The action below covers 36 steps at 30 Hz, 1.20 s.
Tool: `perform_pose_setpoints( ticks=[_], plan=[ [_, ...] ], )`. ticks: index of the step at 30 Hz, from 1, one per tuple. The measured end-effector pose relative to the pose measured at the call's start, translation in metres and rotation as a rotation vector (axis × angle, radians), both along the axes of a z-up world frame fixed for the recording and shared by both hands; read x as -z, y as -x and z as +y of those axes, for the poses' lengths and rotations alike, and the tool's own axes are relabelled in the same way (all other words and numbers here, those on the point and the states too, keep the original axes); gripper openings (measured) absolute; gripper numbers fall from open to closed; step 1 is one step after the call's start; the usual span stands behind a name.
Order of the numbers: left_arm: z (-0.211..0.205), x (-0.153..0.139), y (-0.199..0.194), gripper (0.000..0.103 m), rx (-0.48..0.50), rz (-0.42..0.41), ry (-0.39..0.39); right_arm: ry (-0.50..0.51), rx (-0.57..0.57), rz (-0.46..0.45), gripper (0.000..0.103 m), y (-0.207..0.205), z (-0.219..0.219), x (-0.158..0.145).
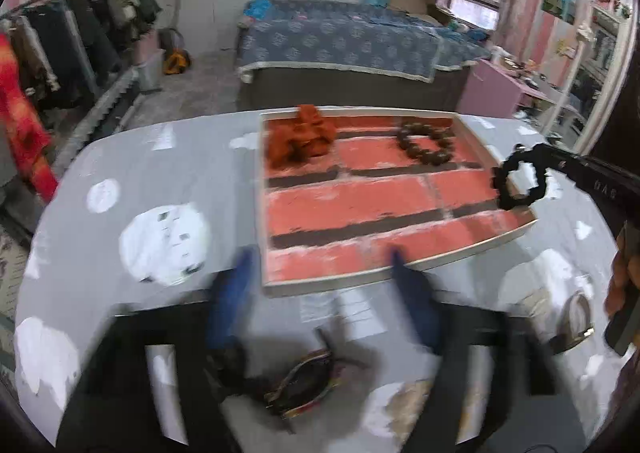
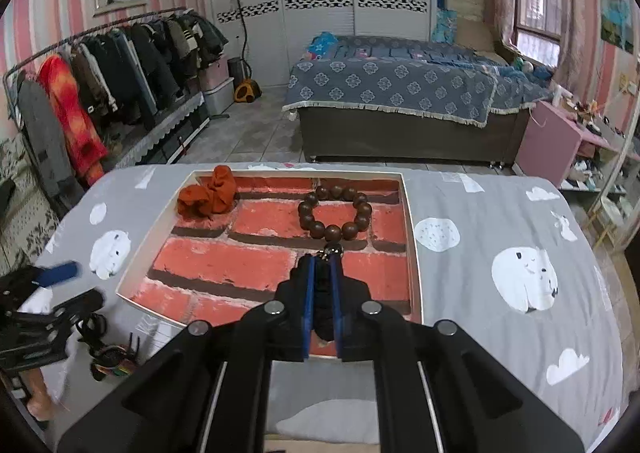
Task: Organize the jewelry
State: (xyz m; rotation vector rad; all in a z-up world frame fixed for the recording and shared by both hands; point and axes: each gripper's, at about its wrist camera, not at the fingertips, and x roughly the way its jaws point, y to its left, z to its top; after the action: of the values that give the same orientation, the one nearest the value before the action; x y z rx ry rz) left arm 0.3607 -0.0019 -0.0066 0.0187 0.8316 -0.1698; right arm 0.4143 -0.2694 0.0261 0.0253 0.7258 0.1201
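A shallow white-rimmed tray lined with red brick print lies on the grey cloud-print table. An orange scrunchie sits in its far left corner. A brown wooden bead bracelet lies at its far right. My right gripper is shut on a black ruffled hair tie, which hangs over the tray's right edge. My left gripper is blurred and open, with nothing between its fingers, above the tray's near left edge.
Multicoloured bangles lie on the table near the left gripper. A watch-like band rests at the near right, beside a person's hand. Beyond the table stand a bed and a clothes rack.
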Motion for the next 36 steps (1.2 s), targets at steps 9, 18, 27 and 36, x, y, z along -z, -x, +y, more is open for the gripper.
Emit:
perform_pose_setpoints(
  ticks=[9, 18, 27, 36],
  plan=[
    [0.009, 0.043, 0.034, 0.092, -0.14, 0.105, -0.012, -0.02, -0.022, 0.004, 0.008, -0.006, -0.001, 0.015],
    [-0.01, 0.069, 0.04, 0.096, -0.274, 0.165, -0.041, -0.028, -0.046, 0.008, 0.008, -0.003, -0.008, 0.02],
    [-0.003, 0.09, 0.011, 0.096, -0.311, 0.268, -0.015, -0.027, -0.068, 0.008, 0.008, 0.002, -0.012, 0.024],
    [0.005, 0.082, 0.014, 0.048, -0.286, 0.242, -0.016, -0.042, -0.069, 0.016, 0.008, 0.005, -0.013, 0.029]
  ],
)
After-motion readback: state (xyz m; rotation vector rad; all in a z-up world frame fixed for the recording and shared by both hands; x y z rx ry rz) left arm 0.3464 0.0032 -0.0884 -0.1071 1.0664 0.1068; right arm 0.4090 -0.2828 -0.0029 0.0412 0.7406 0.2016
